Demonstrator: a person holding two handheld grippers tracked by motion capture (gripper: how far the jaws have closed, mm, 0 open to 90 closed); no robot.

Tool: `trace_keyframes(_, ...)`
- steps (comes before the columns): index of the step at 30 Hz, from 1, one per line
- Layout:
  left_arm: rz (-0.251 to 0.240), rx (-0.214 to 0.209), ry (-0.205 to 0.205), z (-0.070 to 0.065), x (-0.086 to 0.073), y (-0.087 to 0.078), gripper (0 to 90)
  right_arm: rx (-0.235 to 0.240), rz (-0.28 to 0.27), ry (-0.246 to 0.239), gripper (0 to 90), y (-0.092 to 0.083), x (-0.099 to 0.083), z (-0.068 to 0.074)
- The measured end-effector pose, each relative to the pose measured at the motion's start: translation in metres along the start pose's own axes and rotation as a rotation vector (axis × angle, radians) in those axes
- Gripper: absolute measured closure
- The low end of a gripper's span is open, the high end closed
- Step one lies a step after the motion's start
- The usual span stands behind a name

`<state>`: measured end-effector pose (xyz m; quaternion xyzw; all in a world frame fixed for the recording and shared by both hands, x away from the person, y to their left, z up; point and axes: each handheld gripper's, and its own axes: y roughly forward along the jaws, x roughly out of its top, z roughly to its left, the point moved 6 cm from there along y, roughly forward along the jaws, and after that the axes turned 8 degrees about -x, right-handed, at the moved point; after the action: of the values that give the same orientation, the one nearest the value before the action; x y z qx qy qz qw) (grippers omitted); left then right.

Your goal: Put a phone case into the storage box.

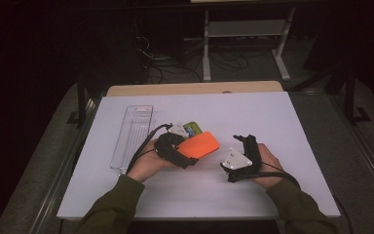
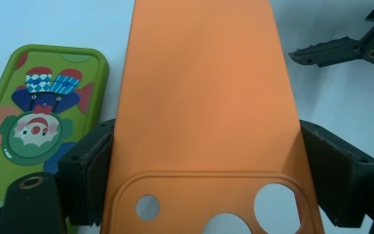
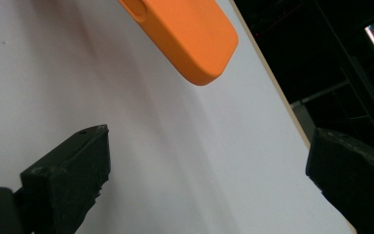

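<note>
Held item: orange phone case [image 1: 199, 145], camera-cutout end clamped between the left gripper [image 2: 204, 180] pads.
Long axis: runs toward 2 o'clock from that gripper.
Right gripper [image 1: 241, 146]: jaws apart, nothing between them; case lies at its 9 o'clock, near.
Nearby: green cartoon case [image 2: 34, 117], clear tray [image 1: 132, 136].

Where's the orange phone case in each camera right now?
High view: orange phone case at centre, held by the left gripper.
Left gripper view: centre, between the jaws.
Right gripper view: top centre.
Shared landmark: white table.
</note>
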<state>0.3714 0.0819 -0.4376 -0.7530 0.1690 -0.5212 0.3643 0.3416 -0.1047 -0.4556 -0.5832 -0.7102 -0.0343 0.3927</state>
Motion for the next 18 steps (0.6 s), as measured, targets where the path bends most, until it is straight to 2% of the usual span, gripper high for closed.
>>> trace_keyframes(5,-0.002,0.0,-0.007,-0.0006,-0.0001,0.0009,15.8,-0.029,-0.009,-0.036,2.1,-0.0009,0.002,0.0019)
trace_keyframes(7,-0.01,0.001,-0.015,-0.0013,0.0004,0.0015,15.8,-0.031,-0.007,-0.089,2.1,-0.0013,0.0019,0.0008)
trace_keyframes(8,-0.003,0.001,-0.008,-0.0008,0.0,0.0011,15.8,-0.042,-0.01,-0.066,2.1,-0.0015,0.0031,0.0028)
trace_keyframes(9,-0.008,0.001,-0.012,-0.0011,0.0003,0.0015,15.8,-0.053,-0.013,-0.083,2.1,-0.0015,0.0037,0.0028)
trace_keyframes(10,-0.006,-0.001,-0.012,-0.0011,0.0,0.0015,15.8,-0.05,-0.014,-0.125,2.2,-0.0016,0.0034,0.0016)
trace_keyframes(13,0.005,-0.002,-0.012,-0.0012,-0.0006,0.0006,15.8,-0.07,-0.022,-0.148,2.1,-0.002,0.0052,0.0025)
trace_keyframes(18,0.005,0.001,-0.009,-0.0007,-0.0006,0.0005,15.8,-0.099,-0.038,-0.214,2.2,-0.0024,0.0074,0.0031)
